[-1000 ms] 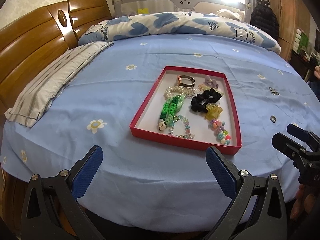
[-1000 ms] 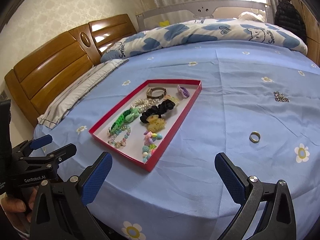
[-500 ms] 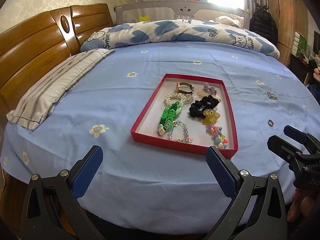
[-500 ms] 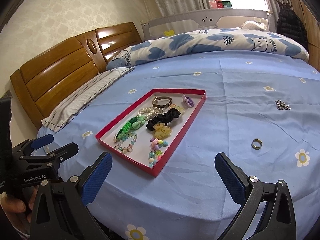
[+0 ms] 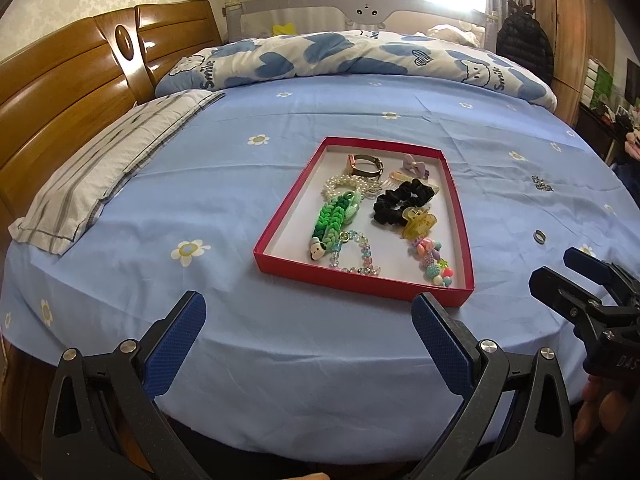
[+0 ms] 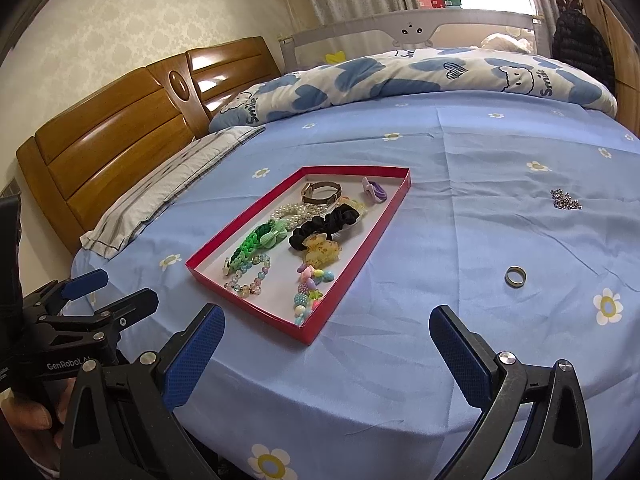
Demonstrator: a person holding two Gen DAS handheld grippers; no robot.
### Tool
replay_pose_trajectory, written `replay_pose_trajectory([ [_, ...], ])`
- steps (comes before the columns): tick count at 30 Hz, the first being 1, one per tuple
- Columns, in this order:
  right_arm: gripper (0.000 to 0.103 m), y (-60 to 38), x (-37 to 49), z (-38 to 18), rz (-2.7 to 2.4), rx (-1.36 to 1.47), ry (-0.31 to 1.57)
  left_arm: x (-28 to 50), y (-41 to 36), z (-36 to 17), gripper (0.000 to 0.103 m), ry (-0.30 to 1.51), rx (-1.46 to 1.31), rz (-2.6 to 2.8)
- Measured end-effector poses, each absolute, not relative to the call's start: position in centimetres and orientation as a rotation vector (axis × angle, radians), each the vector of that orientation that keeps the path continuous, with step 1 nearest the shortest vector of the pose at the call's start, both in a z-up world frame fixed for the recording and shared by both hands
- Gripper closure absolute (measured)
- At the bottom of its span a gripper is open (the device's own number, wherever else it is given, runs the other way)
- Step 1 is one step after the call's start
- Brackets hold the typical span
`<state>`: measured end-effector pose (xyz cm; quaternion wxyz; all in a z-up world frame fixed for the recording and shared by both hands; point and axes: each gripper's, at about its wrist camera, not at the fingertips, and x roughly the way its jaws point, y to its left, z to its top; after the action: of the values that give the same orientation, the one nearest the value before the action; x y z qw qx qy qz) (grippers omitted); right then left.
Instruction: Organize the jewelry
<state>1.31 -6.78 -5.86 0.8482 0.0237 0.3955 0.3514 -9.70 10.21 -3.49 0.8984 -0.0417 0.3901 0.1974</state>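
Observation:
A red tray (image 5: 280, 224) (image 6: 352, 276) lies on the blue bed sheet and holds several bracelets, hair ties and clips. A metal ring (image 5: 540, 236) (image 6: 515, 277) and a small sparkly chain (image 5: 541, 184) (image 6: 565, 199) lie loose on the sheet to the right of the tray. My left gripper (image 5: 308, 328) is open and empty, near the bed's front edge, short of the tray. My right gripper (image 6: 326, 336) is open and empty, near the front edge, between the tray and the ring.
A striped pillow (image 5: 108, 164) lies at the left by the wooden headboard (image 5: 60, 92). A blue-and-white quilt (image 5: 360, 56) is bunched at the far side. A wardrobe (image 5: 572, 32) stands at the right.
Both grippers have drawn back and risen slightly, so the tray and the loose ring look farther away. Nothing on the bed has moved. Both stay open.

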Motion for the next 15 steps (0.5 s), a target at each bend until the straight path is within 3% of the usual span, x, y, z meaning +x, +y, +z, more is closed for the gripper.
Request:
replay_pose_trajectory([
  [15,0.000,-6.74,1.22,-5.92,0.741,0.050,0.835,-9.63,9.95,-3.68,0.000,0.814,-0.091,0.399],
])
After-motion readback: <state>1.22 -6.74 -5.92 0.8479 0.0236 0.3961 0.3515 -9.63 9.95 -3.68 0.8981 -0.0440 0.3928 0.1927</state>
